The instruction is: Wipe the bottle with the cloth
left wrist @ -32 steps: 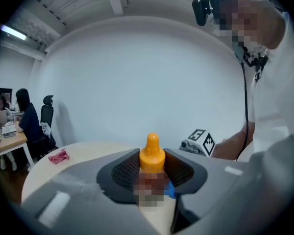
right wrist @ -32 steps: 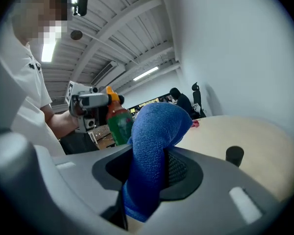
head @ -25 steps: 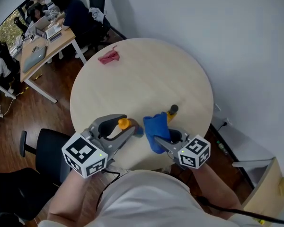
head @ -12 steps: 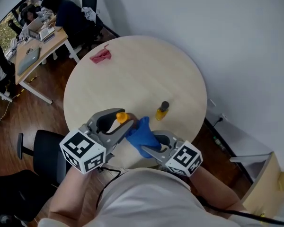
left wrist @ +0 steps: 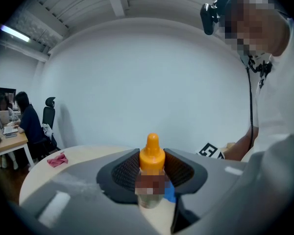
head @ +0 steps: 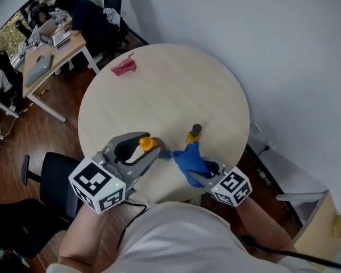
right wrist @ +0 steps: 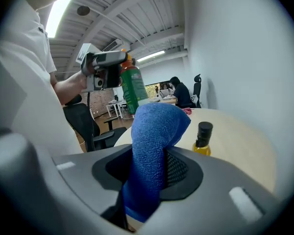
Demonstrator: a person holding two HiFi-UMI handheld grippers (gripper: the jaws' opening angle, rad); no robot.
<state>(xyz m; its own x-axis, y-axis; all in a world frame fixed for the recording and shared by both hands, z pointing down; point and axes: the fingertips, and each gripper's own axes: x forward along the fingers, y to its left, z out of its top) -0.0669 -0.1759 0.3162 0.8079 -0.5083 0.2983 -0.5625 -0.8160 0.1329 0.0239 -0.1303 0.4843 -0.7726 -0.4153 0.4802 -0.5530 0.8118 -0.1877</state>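
Table: work surface, passed over. Left gripper is clamped on the bottle below its orange cap and holds it above the table edge, sides exposed. Right gripper pinches the cloth, whose free end is raised just beside the bottle, apparently for wiping.

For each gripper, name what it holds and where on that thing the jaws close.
Left gripper: the bottle, clamped at its neck just below the orange cap. Right gripper: the blue cloth, pinched low, its top bulging past the jaws.
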